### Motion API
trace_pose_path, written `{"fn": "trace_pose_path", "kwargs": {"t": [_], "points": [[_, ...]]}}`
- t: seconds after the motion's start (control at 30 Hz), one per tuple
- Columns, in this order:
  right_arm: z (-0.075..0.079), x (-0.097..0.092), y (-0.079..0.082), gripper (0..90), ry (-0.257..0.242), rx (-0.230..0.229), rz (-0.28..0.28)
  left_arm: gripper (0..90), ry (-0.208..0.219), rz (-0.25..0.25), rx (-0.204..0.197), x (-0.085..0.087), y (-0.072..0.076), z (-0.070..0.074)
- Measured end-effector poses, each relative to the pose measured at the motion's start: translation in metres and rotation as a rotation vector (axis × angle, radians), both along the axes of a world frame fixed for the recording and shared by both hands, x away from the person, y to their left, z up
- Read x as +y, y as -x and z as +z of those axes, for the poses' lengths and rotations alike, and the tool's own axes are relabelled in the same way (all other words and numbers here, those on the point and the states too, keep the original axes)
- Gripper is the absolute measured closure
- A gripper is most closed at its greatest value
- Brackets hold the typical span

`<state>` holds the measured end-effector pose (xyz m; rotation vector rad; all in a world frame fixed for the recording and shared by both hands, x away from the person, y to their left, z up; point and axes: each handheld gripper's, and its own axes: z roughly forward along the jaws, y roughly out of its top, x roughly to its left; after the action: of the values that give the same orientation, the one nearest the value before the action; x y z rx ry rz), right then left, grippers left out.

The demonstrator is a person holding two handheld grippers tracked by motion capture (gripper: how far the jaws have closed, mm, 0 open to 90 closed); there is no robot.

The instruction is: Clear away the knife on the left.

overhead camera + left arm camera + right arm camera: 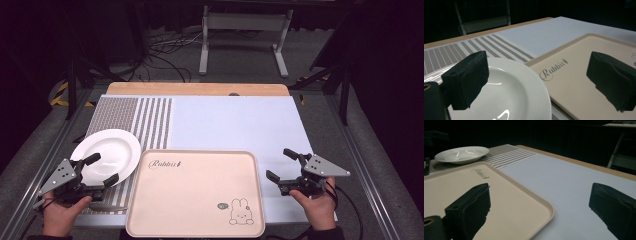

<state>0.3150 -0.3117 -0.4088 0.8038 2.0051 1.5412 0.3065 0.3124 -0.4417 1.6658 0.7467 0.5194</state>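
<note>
Table (pixel 200 89) of pale wood is covered by a light blue-white mat (pixel 235 122) with a brown-and-white striped panel (pixel 131 116) at its left. A round white ceramic plate (pixel 119 145) is set on the striped panel, and a beige rectangular plastic tray (pixel 195 192), printed with the word "Rabbit" and a small rabbit drawing, is laid just beside it at the near edge; nothing is carried on the tray. The left gripper (pixel 97 170) is held by the person's left hand (pixel 60 212) at the plate's near rim, its black jaws spread wide with nothing between them; in the left gripper view one jaw is seen over the plate (pixel 511 95) and the other over the tray (pixel 574 82). The right gripper (pixel 281 165) is held by the right hand (pixel 317 205) just right of the tray, over the mat, jaws likewise spread apart and empty.
</note>
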Motion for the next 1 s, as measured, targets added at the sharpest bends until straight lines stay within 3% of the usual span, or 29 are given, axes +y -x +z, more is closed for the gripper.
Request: {"fn": "trace_pose_path", "kwargs": {"t": [0.13, 0.37, 0.7, 1.0], "points": [[-0.0004, 0.0005, 0.0005, 4.4, 0.001, 0.002, 0.006, 3.7, 0.029, -0.001, 0.011, 0.0008, -0.0002, 0.0015], [-0.0012, 0.0002, 0.0006, 4.4, -0.009, 0.007, 0.01, 3.6, 0.005, -0.009, 0.013, -0.0015, -0.0008, 0.0007], [-0.0024, 0.0017, -0.0005, 4.4, -0.003, 0.015, 0.016, 3.3, 0.01, -0.025, 0.023, -0.0019, -0.0001, 0.0014], [-0.0029, 0.0024, -0.0016, 4.2, -0.008, 0.022, 0.025, 4.2, -0.027, -0.092, 0.051, -0.0085, -0.0054, 0.0057]]}}
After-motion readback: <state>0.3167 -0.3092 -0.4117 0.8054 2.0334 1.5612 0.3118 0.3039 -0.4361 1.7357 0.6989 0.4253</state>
